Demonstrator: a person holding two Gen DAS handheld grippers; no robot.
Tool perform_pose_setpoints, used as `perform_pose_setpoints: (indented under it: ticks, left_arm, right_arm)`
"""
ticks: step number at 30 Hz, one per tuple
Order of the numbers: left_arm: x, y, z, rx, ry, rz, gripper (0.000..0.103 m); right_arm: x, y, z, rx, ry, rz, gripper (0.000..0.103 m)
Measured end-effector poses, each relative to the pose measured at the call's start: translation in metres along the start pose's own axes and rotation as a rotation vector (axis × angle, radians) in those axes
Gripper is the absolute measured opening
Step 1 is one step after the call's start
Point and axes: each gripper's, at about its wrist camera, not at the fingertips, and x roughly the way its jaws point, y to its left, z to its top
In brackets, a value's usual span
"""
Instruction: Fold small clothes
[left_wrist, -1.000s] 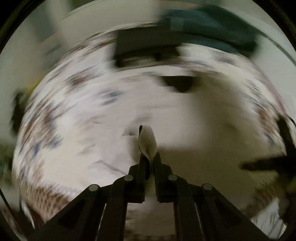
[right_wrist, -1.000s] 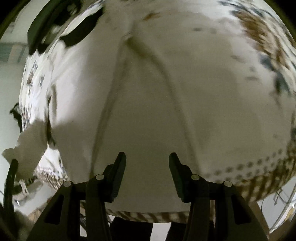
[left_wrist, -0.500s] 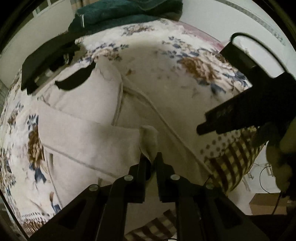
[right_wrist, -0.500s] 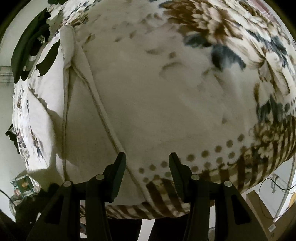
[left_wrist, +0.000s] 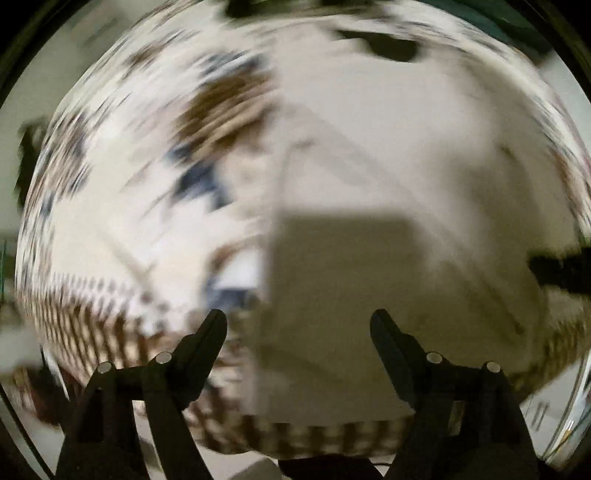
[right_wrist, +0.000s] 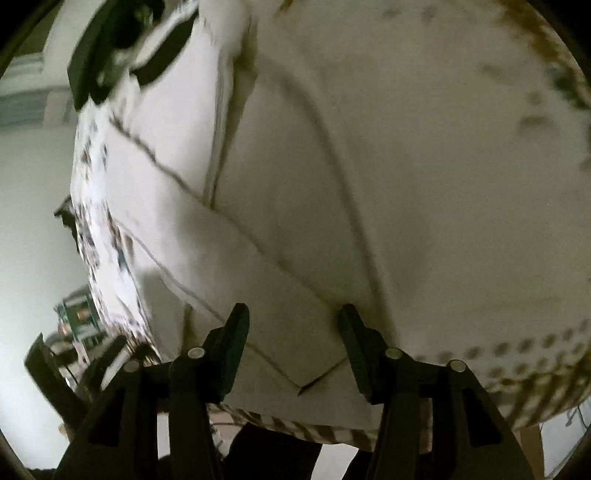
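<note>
Left tool (left_wrist: 298, 323) hangs with its two black fingers spread wide and nothing between them, above a cream garment (left_wrist: 369, 229) spread on a floral cloth (left_wrist: 122, 221). That view is smeared by blur, yet it alone shows the cloth's brown and blue blooms to the left and the checked brown border (left_wrist: 92, 332) along the near edge, where the surface drops away. The garment fills the middle and right, a squarish shadow lying across it.

Right tool (right_wrist: 293, 325) likewise stands parted and empty, just over the garment's (right_wrist: 295, 166) near hem. Its sharper view shows what the other cannot: a soft, matte knit with dark stitched seams, and a long flap (right_wrist: 229, 266) laid diagonally, ending in a pointed corner between the fingers. Dotted and striped trim (right_wrist: 517, 354) curves away on the right, with bare cloth beyond the garment.
</note>
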Motion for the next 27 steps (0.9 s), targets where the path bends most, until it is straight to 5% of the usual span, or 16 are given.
perform_pose_setpoints:
  ticks: [1,5,8,10,12,15,21,27]
  left_arm:
    - [0.005,0.017,-0.003,-0.048,0.011,0.015,0.079]
    - [0.016,0.048,-0.015,-0.130,0.053,0.032,0.079]
    - [0.025,0.058,-0.025,-0.170,0.101,-0.025,0.079]
    - [0.033,0.061,-0.032,-0.174,0.134,-0.074,0.079]
    - [0.038,0.063,-0.037,-0.176,0.155,-0.119,0.079]
    - [0.048,0.059,-0.049,-0.172,0.198,-0.200,0.079]
    - [0.050,0.039,-0.067,-0.150,0.212,-0.271,0.078]
    - [0.047,0.019,-0.077,-0.136,0.210,-0.279,0.032]
  right_arm:
    - [0.006,0.004,-0.004,-0.023,0.007,-0.043,0.003]
    - [-0.002,0.003,-0.020,-0.033,-0.051,-0.175,0.002]
    - [-0.002,0.004,-0.023,-0.068,-0.012,-0.196,0.002]
    - [-0.005,0.007,-0.022,-0.051,0.010,-0.159,0.014]
    - [-0.017,0.000,-0.021,-0.026,0.012,-0.141,0.046]
    - [-0.034,-0.025,-0.024,0.064,-0.008,-0.153,0.050]
    - [-0.019,-0.076,-0.035,0.233,0.100,-0.051,0.050]
    - [0.011,-0.072,-0.051,0.247,0.156,-0.043,0.050]
